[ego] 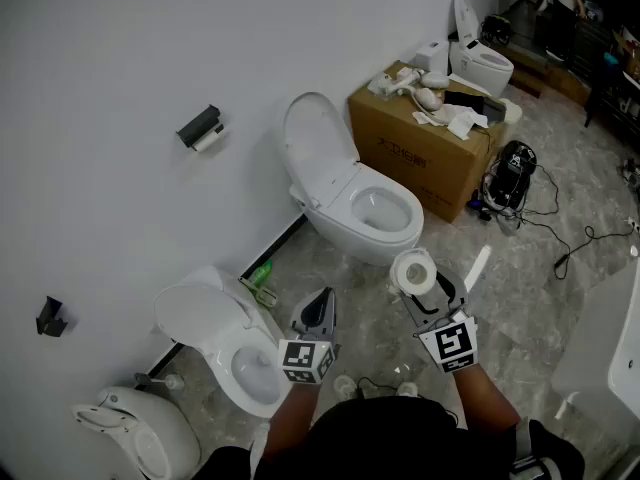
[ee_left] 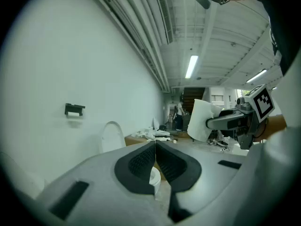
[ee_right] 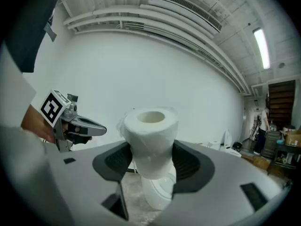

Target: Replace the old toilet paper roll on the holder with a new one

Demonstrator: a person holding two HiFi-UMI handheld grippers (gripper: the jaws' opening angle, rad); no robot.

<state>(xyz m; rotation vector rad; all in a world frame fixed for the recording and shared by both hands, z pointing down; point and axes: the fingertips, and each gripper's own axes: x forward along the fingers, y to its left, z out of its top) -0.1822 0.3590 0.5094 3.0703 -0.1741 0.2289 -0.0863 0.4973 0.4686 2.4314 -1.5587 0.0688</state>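
1. Right claw (ee_right: 151, 155): clamped on the sides of the new toilet paper roll (ee_right: 150, 133), which is held in the air, well apart from the wall.
2. Left claw (ee_left: 155, 160): pressed together, empty. It is presumably reserved for the old roll (ego: 210, 140) on the wall holder (ego: 198, 125).
3. New roll axis: upright, core opening upward. A turn to level is judged necessary for the holder.

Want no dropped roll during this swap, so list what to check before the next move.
1. Grip of right gripper on new roll: ok, roll upright between its jaws.
2. Nothing in left gripper: ok, shut and empty.
3. Space on holder: not ok, old roll sits on it.
4. Left jaws ready to grasp: not ok, shut.
5. Reach to holder: cannot tell.
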